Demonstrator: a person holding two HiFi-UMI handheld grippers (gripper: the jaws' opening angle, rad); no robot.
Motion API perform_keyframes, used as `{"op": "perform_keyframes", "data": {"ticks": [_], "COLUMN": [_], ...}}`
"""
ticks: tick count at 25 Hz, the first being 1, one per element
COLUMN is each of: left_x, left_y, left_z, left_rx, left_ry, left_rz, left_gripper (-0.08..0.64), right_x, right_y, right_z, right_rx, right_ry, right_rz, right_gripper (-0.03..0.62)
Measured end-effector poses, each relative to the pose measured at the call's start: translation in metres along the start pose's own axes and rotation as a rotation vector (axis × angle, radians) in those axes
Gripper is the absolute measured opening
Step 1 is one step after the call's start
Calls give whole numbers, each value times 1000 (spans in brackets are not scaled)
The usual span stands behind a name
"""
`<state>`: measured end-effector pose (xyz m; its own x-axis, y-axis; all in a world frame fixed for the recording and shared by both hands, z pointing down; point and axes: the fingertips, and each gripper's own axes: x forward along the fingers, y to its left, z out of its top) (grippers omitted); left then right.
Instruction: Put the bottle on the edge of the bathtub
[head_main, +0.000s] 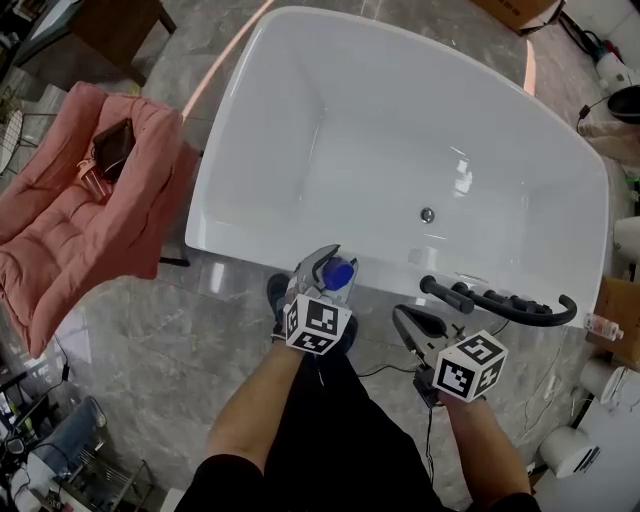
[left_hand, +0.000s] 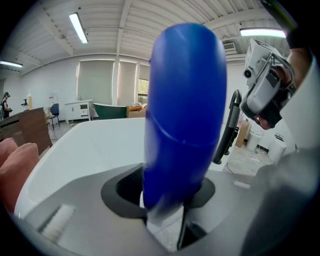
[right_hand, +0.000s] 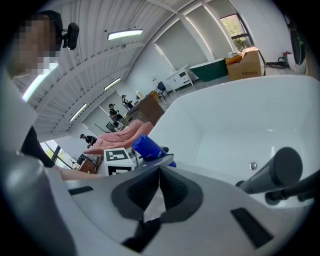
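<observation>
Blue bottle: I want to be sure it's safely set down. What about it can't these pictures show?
Base of the bottle on the bathtub edge: the left gripper covers it in the head view; it is blurred low in the left gripper view.
Pads pressing the bottle or not: same blur, left gripper view.
The bottle's lower half: the right gripper's own body cuts it off in the right gripper view.

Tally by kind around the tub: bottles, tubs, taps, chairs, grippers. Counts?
Blue plastic bottle: 1
White bathtub: 1
Black tap fixture: 1
Pink padded chair: 1
Hand-held grippers: 2, left hand-held gripper, right hand-held gripper
Total: 6
</observation>
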<state>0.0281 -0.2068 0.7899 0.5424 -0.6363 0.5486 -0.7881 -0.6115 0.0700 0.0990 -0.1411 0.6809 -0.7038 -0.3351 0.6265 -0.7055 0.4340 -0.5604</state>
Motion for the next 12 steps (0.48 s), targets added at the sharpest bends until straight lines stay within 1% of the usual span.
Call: {"op": "perform_keyframes", "data": {"ticks": [8,12], "left_x": [-9,-21], "left_y": [2,0], "left_z": [12,24], "left_rx": [30,50], "left_ry": [22,23], "left_rz": [-24,-41], "left_gripper": [187,193], "right_x": [-2,-10], "right_y": [14,20], "right_z": [8,20], "right_rx": [-2,-6], "right_ry": [-7,-37], "right_rz": [17,10], "right_gripper": [12,12]}}
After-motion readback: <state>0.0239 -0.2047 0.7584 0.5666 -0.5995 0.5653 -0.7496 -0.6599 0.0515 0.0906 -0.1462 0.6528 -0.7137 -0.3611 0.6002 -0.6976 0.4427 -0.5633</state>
